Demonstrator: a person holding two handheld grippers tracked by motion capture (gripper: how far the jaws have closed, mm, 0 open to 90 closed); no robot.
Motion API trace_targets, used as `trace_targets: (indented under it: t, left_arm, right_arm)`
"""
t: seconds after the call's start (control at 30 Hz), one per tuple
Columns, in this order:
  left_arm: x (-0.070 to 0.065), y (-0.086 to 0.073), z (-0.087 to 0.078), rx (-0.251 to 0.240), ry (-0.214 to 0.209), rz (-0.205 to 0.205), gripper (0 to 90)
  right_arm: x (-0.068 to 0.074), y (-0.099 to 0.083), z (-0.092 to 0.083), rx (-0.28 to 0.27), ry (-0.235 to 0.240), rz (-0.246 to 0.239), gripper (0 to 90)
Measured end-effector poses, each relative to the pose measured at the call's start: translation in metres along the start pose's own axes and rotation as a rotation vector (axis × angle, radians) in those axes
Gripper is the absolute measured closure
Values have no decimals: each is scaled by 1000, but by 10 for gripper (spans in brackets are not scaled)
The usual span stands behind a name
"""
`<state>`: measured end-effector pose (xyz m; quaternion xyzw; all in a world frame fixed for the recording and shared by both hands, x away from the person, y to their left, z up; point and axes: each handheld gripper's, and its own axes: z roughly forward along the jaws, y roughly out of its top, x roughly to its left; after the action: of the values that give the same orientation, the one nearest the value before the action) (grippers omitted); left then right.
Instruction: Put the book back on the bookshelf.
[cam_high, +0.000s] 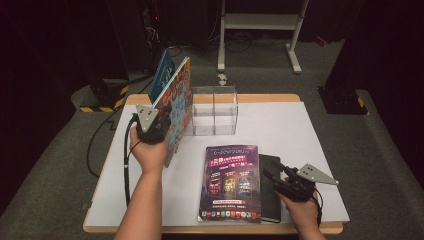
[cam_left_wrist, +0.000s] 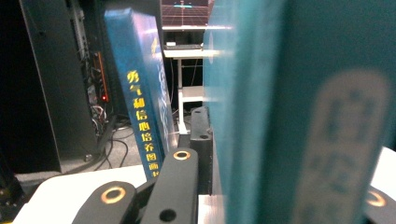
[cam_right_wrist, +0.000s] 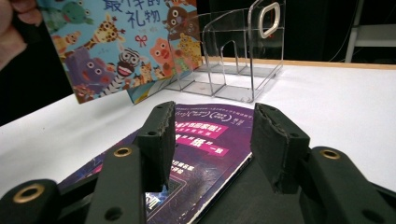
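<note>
Left gripper (cam_high: 161, 131) clamps a picture book (cam_high: 178, 107) upright beside the rack (cam_high: 214, 110) (not yet slotted); right gripper (cam_high: 274, 176), half open and empty, hovers over the magazine (cam_high: 231, 182).

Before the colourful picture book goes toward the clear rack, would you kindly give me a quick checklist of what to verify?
1. Left gripper clamped on the colourful animal-cover picture book: ok, shut on its lower edge, book held upright.
2. Clear acrylic two-slot book rack free to receive it: ok, both slots look empty.
3. Path from book to rack: ok, the book hangs just left of the rack with bare white table between.
4. Blue-spined book behind the held one: cannot tell what supports it.
5. Right gripper out of the way: ok, fingers apart, holding nothing, above the purple magazine and black notebook.
</note>
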<state>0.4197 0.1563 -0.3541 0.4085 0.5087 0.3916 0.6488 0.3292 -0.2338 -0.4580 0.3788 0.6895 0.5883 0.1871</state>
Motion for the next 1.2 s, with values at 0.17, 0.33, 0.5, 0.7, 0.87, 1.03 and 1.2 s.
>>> trace_targets:
  t: [0.17, 0.33, 0.5, 0.7, 0.87, 1.03, 1.2]
  left_arm:
    - [1, -6, 7, -2, 13, 19, 812]
    - [2, -11, 12, -6, 16, 19, 812]
    - [2, -18, 13, -12, 18, 23, 811]
    - [3, -22, 5, 2, 19, 36, 806]
    - [7, -26, -4, 11, 28, 31, 804]
    - [9, -29, -9, 18, 33, 34, 799]
    - [15, -28, -11, 29, 29, 14, 796]
  right_arm:
    - [0, -1, 0, -1, 6, 9, 494]
    - [0, -1, 0, 2, 9, 14, 494]
    - [0, -2, 1, 7, 9, 13, 494]
    - [0, -3, 2, 11, 11, 12, 494]
    - [2, -3, 2, 11, 15, 7, 494]
    - [4, -4, 4, 18, 17, 5, 493]
    - [5, -5, 5, 27, 18, 0, 491]
